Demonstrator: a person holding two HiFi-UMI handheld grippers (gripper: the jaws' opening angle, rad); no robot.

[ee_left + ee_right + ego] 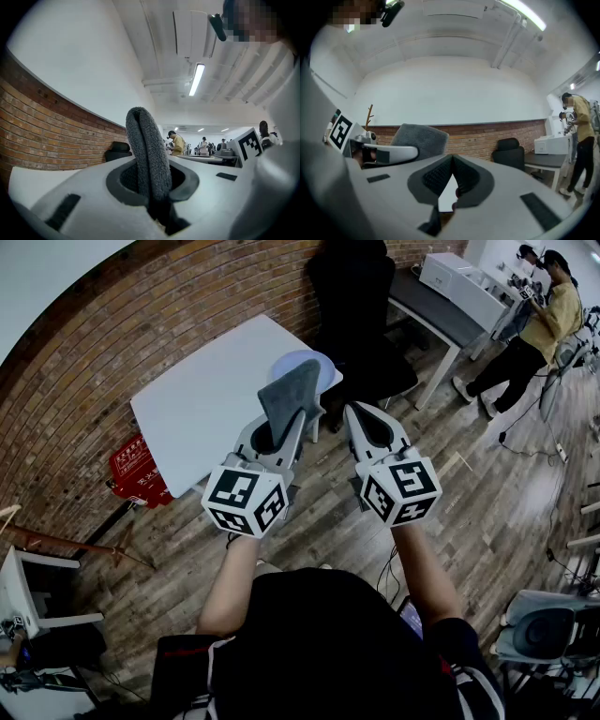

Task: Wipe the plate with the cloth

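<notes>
Cloth (291, 395), grey and fleecy, is pinched at its lower end by the jaws of the left gripper (279, 432), which is held in the air on the near side of the surface (202, 413). It looks soft, light and thick. The folded body stands up past the jaw tips rather than drooping, so the free end should be the working pad. Its long axis runs along the jaws and points away from the person toward the plate. Just beside it, the right gripper (370, 423) has its jaws pressed together on nothing. Farther off, the pale blue plate (326, 367) lies flat near the surface's edge, partly hidden behind the cloth. It is probably rigid and may slide when wiped, so steadying its rim would help. A dark chair (361, 306) stands beyond
</notes>
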